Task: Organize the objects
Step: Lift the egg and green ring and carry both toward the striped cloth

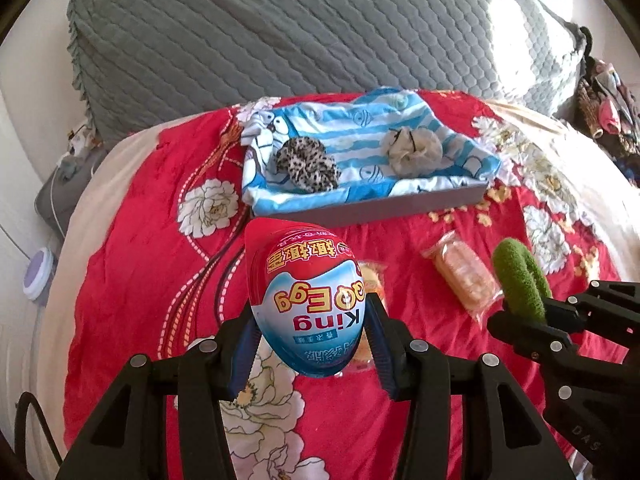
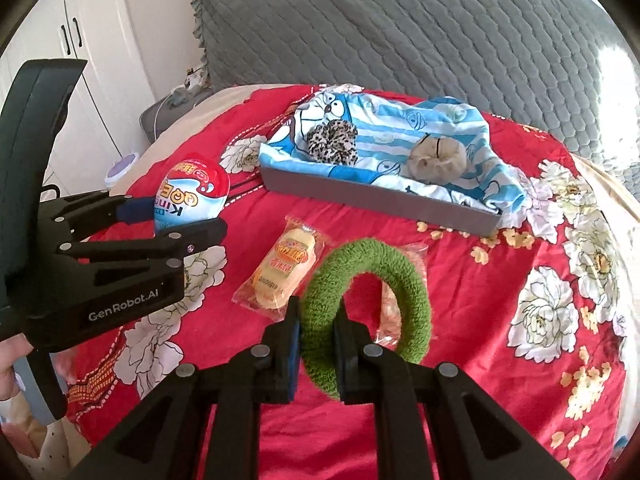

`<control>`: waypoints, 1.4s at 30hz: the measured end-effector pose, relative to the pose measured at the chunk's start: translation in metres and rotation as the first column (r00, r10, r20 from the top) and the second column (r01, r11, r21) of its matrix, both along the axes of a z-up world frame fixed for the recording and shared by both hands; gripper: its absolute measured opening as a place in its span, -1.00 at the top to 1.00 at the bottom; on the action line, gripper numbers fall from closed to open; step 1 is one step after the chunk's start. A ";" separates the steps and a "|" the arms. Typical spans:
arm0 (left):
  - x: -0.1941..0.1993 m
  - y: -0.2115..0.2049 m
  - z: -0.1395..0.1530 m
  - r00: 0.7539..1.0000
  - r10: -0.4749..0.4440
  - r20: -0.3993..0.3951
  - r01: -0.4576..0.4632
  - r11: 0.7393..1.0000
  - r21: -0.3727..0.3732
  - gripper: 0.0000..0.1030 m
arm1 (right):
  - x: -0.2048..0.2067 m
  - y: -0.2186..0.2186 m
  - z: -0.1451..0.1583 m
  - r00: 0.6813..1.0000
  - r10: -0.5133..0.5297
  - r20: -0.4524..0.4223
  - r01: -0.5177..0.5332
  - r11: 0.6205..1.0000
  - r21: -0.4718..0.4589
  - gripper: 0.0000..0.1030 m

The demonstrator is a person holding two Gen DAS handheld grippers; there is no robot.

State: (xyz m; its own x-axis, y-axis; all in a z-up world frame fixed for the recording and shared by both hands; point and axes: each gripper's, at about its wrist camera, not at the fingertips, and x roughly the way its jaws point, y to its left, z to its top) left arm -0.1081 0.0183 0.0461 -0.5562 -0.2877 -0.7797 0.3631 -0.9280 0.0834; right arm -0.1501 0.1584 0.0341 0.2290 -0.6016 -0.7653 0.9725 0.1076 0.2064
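The right claw (image 2: 316,344) pinches a fuzzy green hair ring (image 2: 394,280); the left claw (image 1: 310,340) squeezes a red-and-blue plastic egg (image 1: 306,300). The grey cloth-lined tray (image 2: 372,196) lies straight ahead, nearer the right claw.

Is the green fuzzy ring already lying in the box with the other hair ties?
No, the green ring is pinched in the right gripper above the bed, short of the box.

Open red floral quilt (image 2: 472,280) between grippers and grey tray (image 2: 372,196), two wrapped snack cakes (image 2: 286,270) lying in the near path, tray centre free between leopard scrunchie (image 2: 332,142) and beige scrunchie (image 2: 438,156), grey headboard cushion (image 2: 400,24) behind.
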 end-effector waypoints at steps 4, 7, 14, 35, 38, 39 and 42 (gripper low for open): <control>-0.004 0.002 0.004 1.000 0.005 -0.013 -0.005 1.000 0.003 0.00 | -0.006 -0.001 0.005 1.000 -0.016 -0.002 0.016 1.000 -0.017 0.73; -0.004 0.005 0.005 1.000 0.005 -0.027 -0.005 1.000 -0.002 0.00 | -0.010 -0.001 0.010 1.000 -0.027 -0.005 0.027 0.999 -0.031 0.73; -0.008 0.011 0.009 0.999 -0.005 -0.047 0.005 1.000 -0.010 0.00 | -0.017 -0.002 0.019 0.999 -0.049 -0.002 0.049 0.997 -0.055 0.73; -0.014 0.011 0.032 0.995 0.016 -0.098 -0.018 1.000 -0.013 0.00 | -0.033 -0.004 0.040 0.996 -0.086 -0.007 0.085 0.990 -0.117 0.73; -0.014 0.010 0.034 0.995 0.028 -0.099 -0.030 0.999 -0.012 0.00 | -0.035 -0.006 0.043 0.996 -0.091 0.000 0.090 0.989 -0.121 0.73; -0.014 0.009 0.035 0.994 0.034 -0.101 -0.035 0.999 -0.009 0.00 | -0.035 -0.006 0.044 0.996 -0.092 0.000 0.091 0.988 -0.125 0.73; -0.015 0.006 0.036 0.994 0.042 -0.104 -0.043 0.999 -0.008 0.00 | -0.036 -0.008 0.047 0.995 -0.097 0.004 0.097 0.986 -0.135 0.73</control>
